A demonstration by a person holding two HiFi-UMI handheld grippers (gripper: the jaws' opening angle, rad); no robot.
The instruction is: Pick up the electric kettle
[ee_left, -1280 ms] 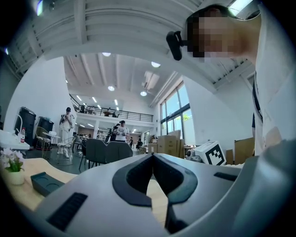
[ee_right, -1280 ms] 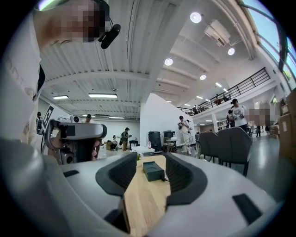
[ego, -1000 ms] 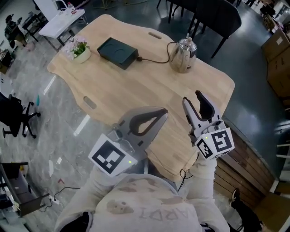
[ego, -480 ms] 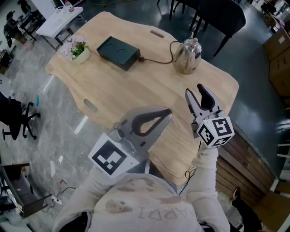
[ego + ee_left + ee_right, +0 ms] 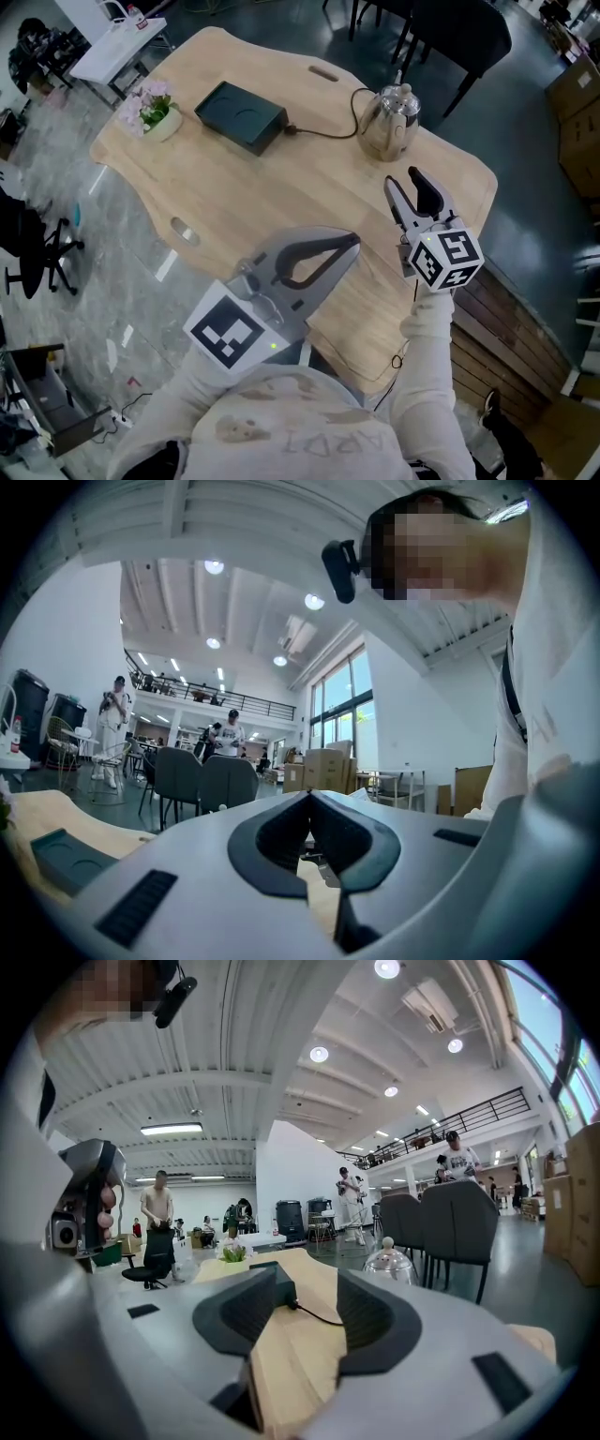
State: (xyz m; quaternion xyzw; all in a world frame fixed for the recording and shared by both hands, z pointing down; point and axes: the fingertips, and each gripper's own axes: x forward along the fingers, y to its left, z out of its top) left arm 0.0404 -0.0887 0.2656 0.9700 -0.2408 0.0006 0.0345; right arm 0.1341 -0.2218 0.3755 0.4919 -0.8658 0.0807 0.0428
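nothing had been grasped yet: the electric kettle [image 5: 389,120] stood on the counter [image 5: 281,202], ahead of the right claw [image 5: 404,180] and apart from it. that claw's jaws were spread, empty. the left claw [image 5: 349,242] was closed on nothing. a corded base [image 5: 241,114] lay beyond-left of it; the path was judged unobstructed.

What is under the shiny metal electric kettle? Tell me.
The light wooden table. The shiny metal electric kettle stands directly on it, apart from the black rectangular base. The kettle's own body covers its underside.
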